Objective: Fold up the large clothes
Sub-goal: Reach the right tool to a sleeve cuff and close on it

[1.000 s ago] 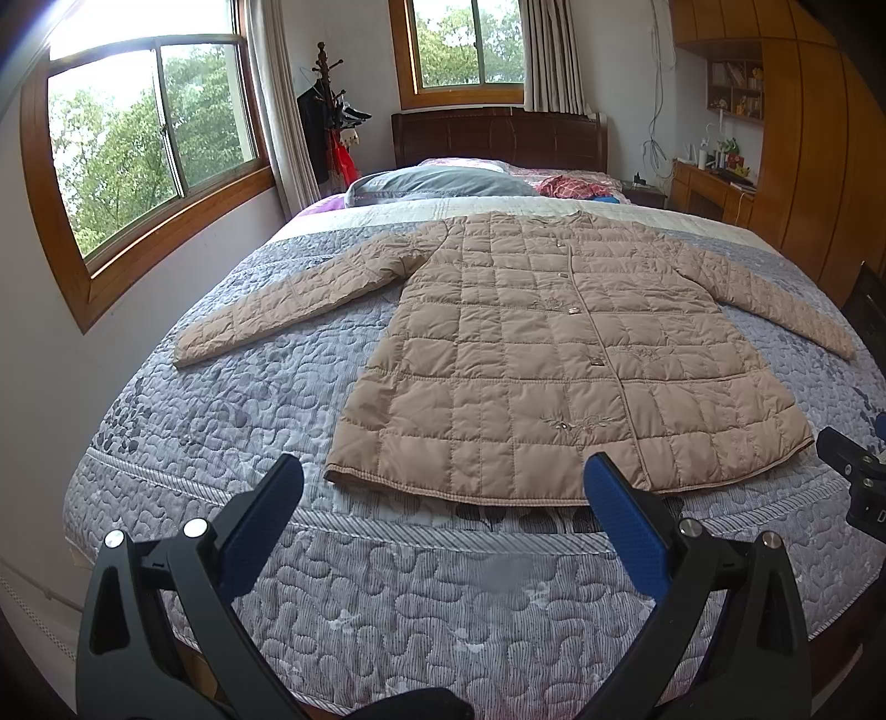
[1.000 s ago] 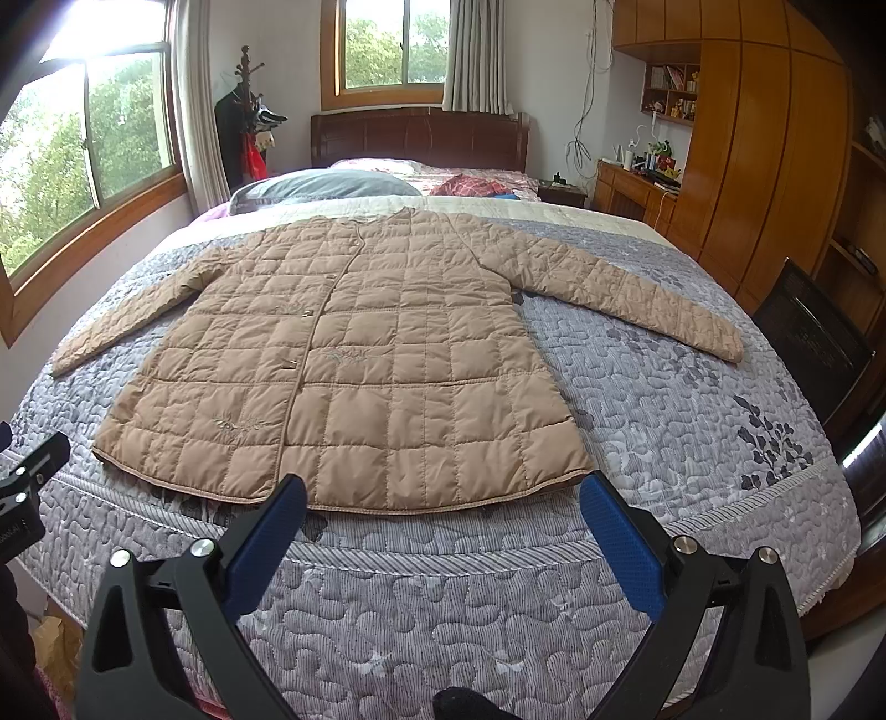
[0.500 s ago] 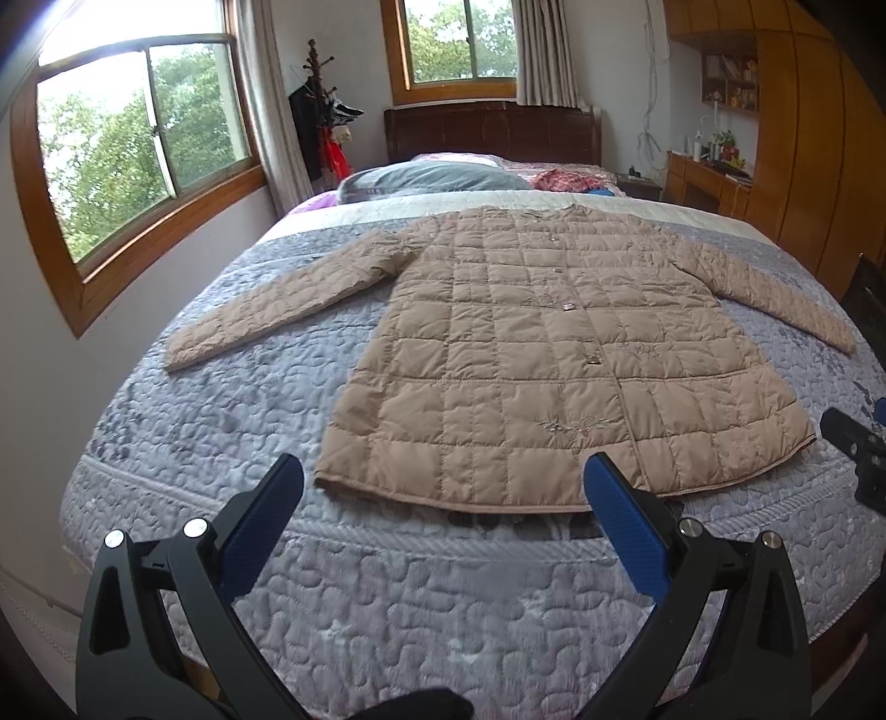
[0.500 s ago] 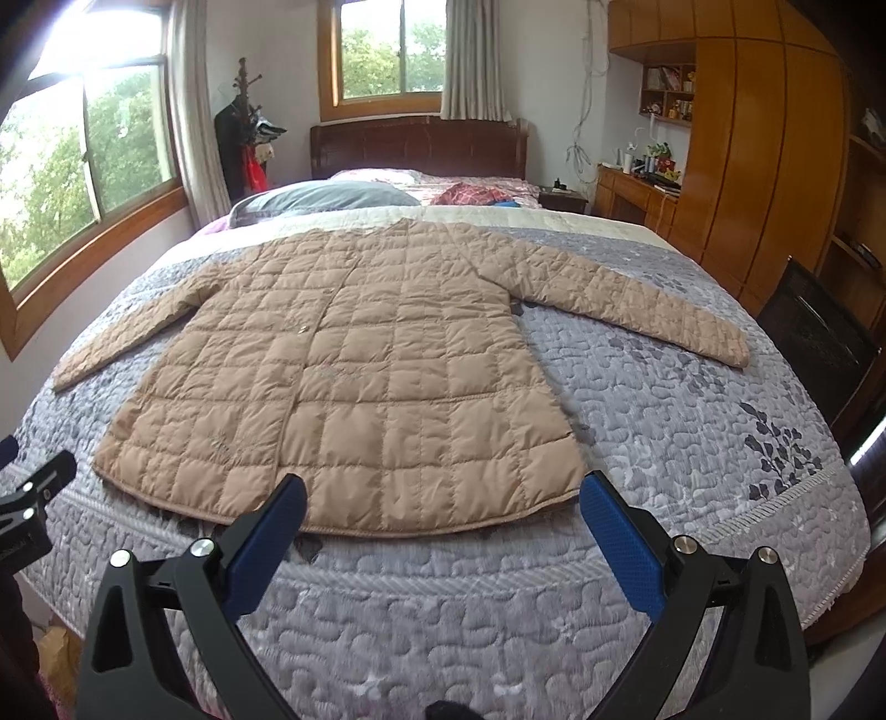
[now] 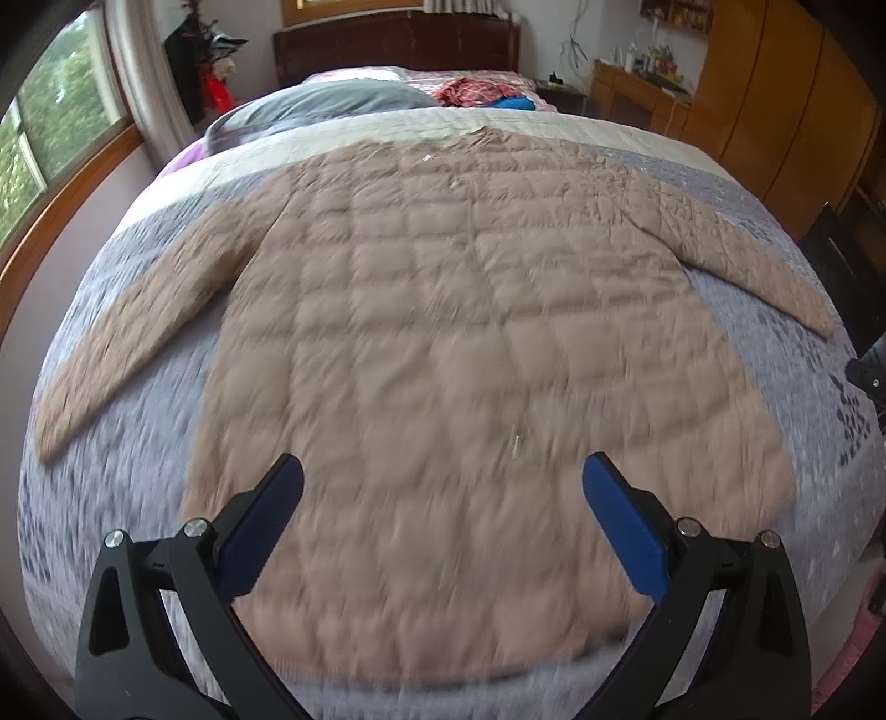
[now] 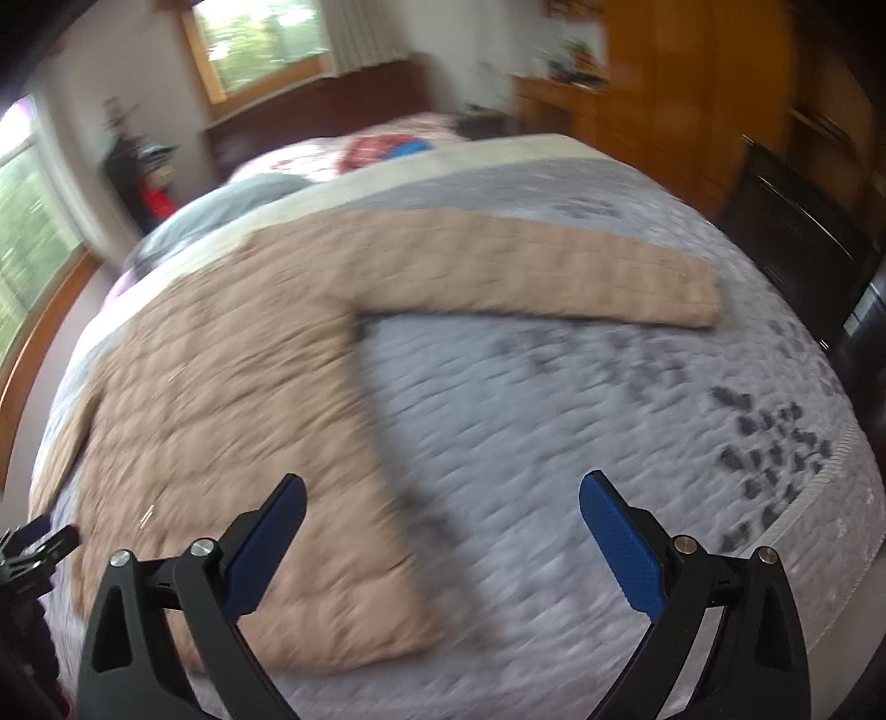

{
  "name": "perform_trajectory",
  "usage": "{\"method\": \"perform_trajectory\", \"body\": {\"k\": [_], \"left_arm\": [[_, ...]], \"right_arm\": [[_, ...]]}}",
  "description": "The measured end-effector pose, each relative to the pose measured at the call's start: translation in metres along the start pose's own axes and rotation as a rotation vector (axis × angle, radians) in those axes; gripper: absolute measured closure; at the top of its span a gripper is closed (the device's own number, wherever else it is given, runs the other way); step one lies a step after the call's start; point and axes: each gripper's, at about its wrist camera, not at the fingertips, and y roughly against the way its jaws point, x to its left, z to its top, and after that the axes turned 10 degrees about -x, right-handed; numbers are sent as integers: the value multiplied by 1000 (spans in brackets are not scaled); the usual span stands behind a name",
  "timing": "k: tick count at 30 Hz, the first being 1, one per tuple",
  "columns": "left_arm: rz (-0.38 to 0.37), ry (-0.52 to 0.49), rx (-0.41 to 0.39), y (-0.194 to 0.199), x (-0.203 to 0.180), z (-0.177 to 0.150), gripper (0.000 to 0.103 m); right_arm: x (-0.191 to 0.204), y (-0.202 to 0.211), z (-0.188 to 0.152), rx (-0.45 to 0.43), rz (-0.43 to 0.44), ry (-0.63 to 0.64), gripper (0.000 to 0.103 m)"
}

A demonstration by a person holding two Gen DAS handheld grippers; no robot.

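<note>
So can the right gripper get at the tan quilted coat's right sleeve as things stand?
Probably yes. The right gripper is open and empty, and only bare grey quilted bedspread lies between it and the sleeve, which lies flat with nothing on it.

A home bedroom. A large bed (image 5: pixel 138 277) with a grey quilted cover, pillows (image 5: pixel 321 105) and a dark wooden headboard (image 5: pixel 387 44) fills it. Wooden-framed windows (image 6: pixel 260 50), curtains (image 6: pixel 360 33) and wooden wardrobes (image 5: pixel 786 111) line the walls.

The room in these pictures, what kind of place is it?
Most likely a home bedroom: a wide bed with a grey quilted cover, a dark wooden headboard behind a pillow, and a wooden wardrobe. A tan quilted coat lies spread on the bed.
</note>
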Motion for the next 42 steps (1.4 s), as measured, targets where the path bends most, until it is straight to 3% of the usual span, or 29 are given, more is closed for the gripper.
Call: {"method": "perform_trajectory", "body": {"k": [2,7,9,13,20,22,26,29,30,31,32,37,40,42], "left_arm": [[-28,-9,-9,-20,-15,30,3],[-104,-21,32,-76,-60,91,4],[-132,-30,49,-98,-79,107,4],[-184,-46,92,-139,-108,126,4],[-175,21,119,-192,-127,146,4],[-178,31,131,-199,-126,148,4],[-170,33,139,-214,-129,150,8],[-173,48,148,-222,-128,150,10],[-171,52,150,-224,-127,150,14],[-171,58,155,-225,-127,150,25],[-175,62,164,-227,-126,149,31],[-194,80,153,-230,-118,145,31],[-196,97,156,-235,-110,140,31],[-208,110,148,-237,-105,137,31]], "right_arm": [[-31,-19,22,13,-52,-51,4],[-108,-68,61,106,-83,-211,4],[-134,-87,75,127,-100,-221,4],[-188,-118,93,113,-66,-292,4],[-246,-174,103,156,-104,-341,6],[-254,-184,104,167,-77,-364,14],[-253,-196,105,178,-54,-379,21],[-244,-200,111,171,-76,-340,48],[-242,-200,113,170,-79,-336,68],[-239,-200,114,177,-34,-351,89],[-237,-199,116,180,25,-375,92],[-225,-178,128,78,105,-347,93],[-232,-191,121,141,-27,-341,94],[-239,-206,110,181,-41,-374,94]]}}
